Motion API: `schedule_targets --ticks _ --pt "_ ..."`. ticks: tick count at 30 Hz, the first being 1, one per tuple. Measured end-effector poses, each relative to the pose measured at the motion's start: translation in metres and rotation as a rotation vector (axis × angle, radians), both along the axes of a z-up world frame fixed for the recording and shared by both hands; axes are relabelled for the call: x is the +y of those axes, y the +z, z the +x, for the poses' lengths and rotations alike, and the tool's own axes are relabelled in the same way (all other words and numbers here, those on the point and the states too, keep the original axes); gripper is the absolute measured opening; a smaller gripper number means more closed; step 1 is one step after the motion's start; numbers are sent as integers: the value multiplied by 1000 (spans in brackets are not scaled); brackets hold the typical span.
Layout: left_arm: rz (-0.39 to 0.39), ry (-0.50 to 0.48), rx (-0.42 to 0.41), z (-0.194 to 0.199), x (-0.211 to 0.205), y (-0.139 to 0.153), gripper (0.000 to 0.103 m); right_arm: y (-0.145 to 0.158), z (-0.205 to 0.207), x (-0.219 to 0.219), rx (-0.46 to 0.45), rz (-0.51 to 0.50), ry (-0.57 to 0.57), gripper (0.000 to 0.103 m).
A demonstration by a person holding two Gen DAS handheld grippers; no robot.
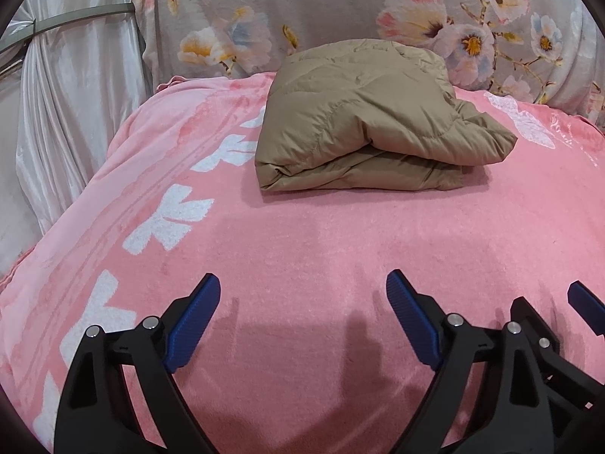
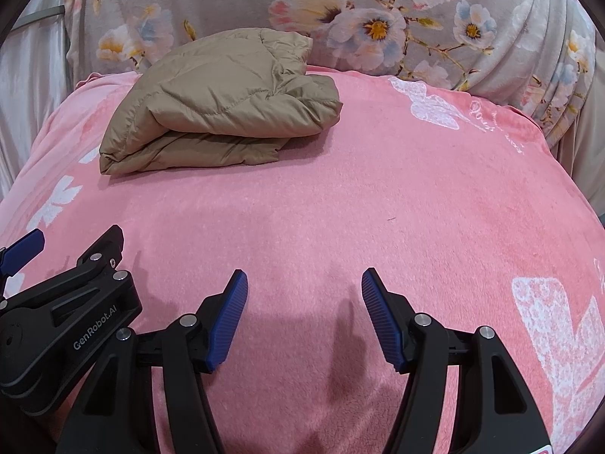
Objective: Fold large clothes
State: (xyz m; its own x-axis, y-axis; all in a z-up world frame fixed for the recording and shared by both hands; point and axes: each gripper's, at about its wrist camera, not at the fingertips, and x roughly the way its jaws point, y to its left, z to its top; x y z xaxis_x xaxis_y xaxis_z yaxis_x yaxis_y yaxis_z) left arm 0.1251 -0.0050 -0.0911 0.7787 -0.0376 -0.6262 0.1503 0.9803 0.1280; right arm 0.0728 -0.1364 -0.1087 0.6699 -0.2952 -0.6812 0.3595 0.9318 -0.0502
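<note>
The tan quilted jacket (image 1: 363, 117) lies folded in a bundle at the far end of the bed's pink blanket (image 1: 302, 234), its long axis across the view. Both tools, left tool (image 1: 302, 317) and right tool (image 2: 304, 314), hover spread apart and empty, well short of it. The jacket lies ahead of the left tool, ahead-left of the right, so the left looks nearer.

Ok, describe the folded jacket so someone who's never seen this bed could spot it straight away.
Find the pink blanket covering the bed, and follow it to its far edge, where the grey floral bedding rises behind. There lies the tan quilted jacket, folded into a thick bundle. It is the only plain, unpatterned, puffy item; everything around it carries flowers or white motifs.
</note>
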Motion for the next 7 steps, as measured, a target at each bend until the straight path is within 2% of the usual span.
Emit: schedule_targets --ticks 7 --pt "1 0 -8 0 0 1 86 0 -1 0 -3 -2 3 63"
